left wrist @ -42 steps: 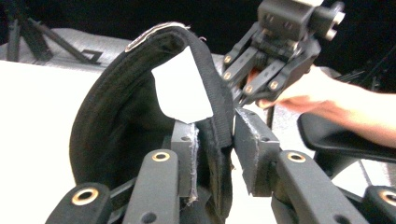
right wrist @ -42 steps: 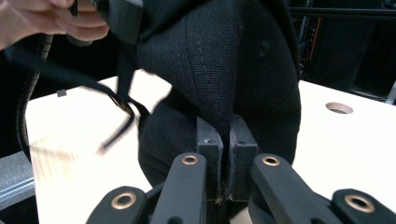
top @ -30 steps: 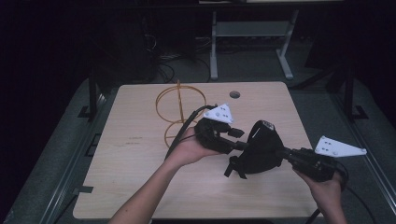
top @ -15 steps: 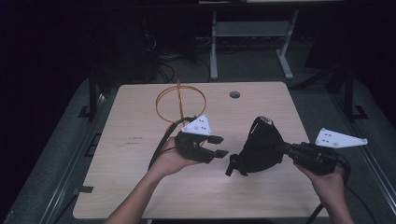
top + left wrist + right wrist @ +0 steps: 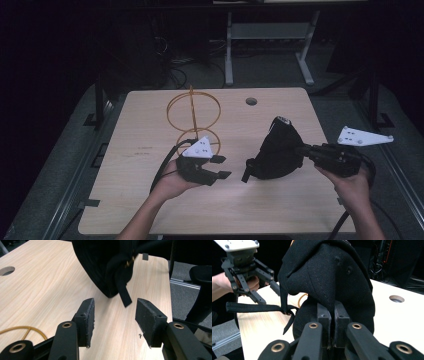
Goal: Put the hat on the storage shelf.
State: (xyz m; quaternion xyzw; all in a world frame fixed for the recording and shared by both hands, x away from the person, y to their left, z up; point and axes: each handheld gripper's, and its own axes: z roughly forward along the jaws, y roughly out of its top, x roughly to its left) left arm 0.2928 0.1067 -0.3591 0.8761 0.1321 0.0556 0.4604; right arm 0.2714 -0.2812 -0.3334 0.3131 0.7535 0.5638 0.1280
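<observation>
Drawn back from the black cap (image 5: 277,150), left gripper (image 5: 220,167) gapes wide; right gripper (image 5: 331,322) pinches its fabric.

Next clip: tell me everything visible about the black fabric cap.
The black fabric cap looks like woven cloth with stitched seams and a pale button on top. A black strap with a small brass fitting hangs loose from its back. The right gripper is shut on its fabric, holding it over the light wooden table. The open left gripper sits just short of the strap.
</observation>
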